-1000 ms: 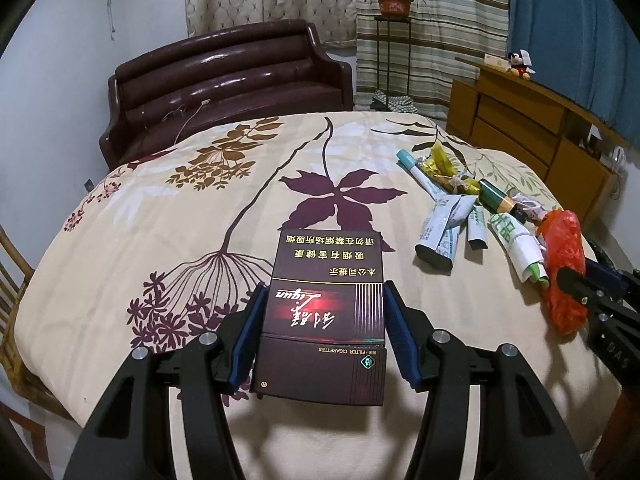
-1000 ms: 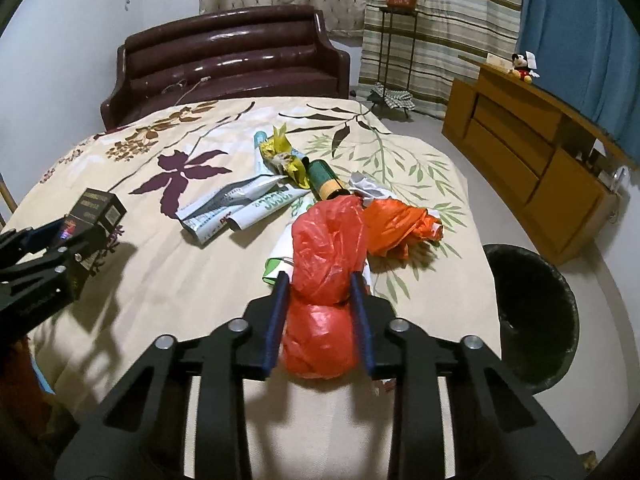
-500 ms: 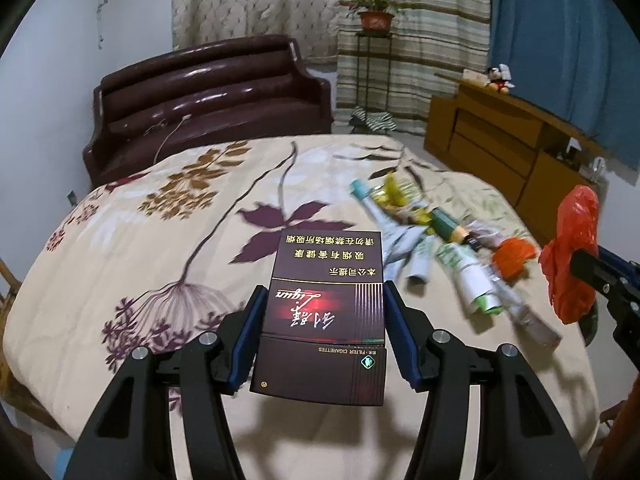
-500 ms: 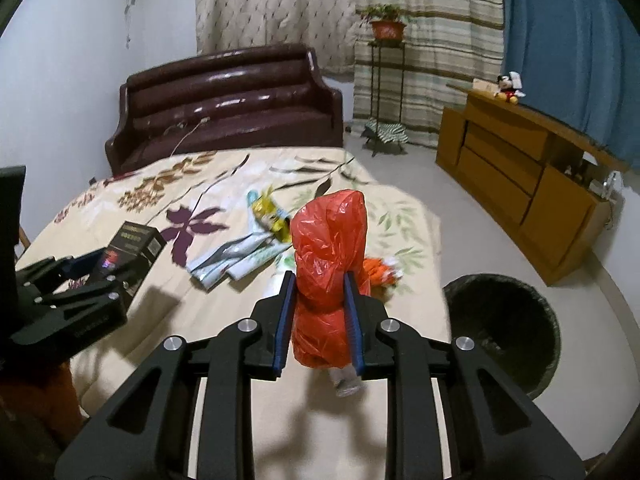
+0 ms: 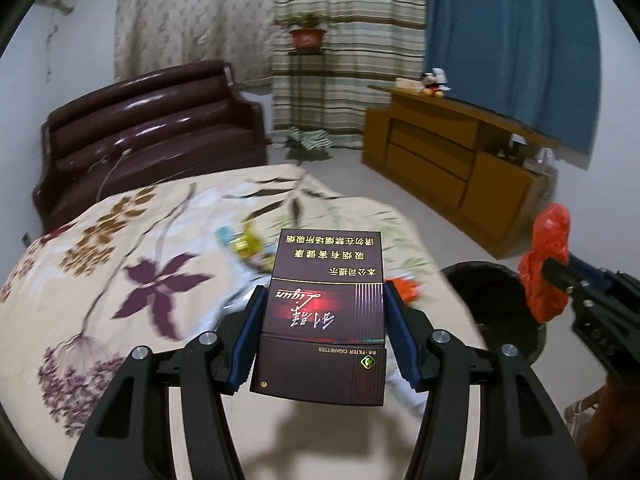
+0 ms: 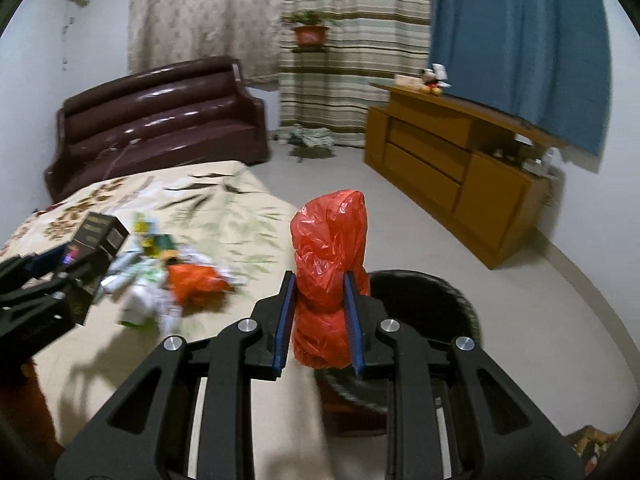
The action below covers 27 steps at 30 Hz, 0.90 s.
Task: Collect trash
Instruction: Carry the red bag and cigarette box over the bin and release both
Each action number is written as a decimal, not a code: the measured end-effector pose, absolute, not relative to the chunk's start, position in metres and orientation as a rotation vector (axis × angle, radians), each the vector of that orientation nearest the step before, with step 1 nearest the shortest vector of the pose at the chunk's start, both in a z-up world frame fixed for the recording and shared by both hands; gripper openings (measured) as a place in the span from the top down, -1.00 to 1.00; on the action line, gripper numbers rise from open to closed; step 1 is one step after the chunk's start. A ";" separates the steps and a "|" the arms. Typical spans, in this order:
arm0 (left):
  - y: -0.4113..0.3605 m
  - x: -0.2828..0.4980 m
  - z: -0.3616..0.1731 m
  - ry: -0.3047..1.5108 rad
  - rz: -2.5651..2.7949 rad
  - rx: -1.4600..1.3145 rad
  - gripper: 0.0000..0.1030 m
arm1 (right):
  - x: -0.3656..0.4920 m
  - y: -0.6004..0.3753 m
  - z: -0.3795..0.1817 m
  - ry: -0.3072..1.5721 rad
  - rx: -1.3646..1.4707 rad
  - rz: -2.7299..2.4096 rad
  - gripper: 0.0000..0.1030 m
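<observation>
Dark leather sofa (image 6: 160, 112), wooden sideboard (image 6: 460, 168), striped curtain (image 6: 348, 60), blue curtain (image 6: 520, 40), pale floor (image 6: 400, 220)

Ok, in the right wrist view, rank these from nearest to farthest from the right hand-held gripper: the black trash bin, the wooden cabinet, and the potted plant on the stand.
1. black trash bin: just beyond and below the right hand-held gripper, which is shut on the red plastic bag.
2. wooden cabinet: across the floor, to the right.
3. potted plant: at the far striped curtain.
</observation>
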State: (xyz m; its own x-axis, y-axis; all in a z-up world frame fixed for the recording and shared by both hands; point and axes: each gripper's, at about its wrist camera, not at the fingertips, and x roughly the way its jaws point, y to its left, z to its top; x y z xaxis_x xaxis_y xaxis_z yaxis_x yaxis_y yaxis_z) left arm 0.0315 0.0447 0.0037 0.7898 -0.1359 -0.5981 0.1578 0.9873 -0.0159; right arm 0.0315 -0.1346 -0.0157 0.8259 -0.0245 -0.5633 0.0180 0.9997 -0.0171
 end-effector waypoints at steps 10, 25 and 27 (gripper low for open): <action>-0.034 0.056 -0.009 0.648 -0.240 0.083 -0.10 | 0.042 -0.193 -0.030 0.604 0.035 -0.105 0.55; -0.108 0.085 -0.029 0.680 -0.269 0.169 -0.10 | 0.064 -0.234 -0.050 0.631 0.081 -0.117 0.54; -0.115 0.089 -0.033 0.694 -0.264 0.182 -0.10 | 0.066 -0.238 -0.053 0.638 0.087 -0.119 0.54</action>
State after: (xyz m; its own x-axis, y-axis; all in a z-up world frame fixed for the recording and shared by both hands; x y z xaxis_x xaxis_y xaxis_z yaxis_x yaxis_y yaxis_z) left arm 0.0889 -0.1152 -0.0335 0.7375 -0.1788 -0.6512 0.2993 0.9510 0.0778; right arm 0.0663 -0.2381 -0.0532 0.7966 -0.0841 -0.5987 0.1375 0.9895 0.0439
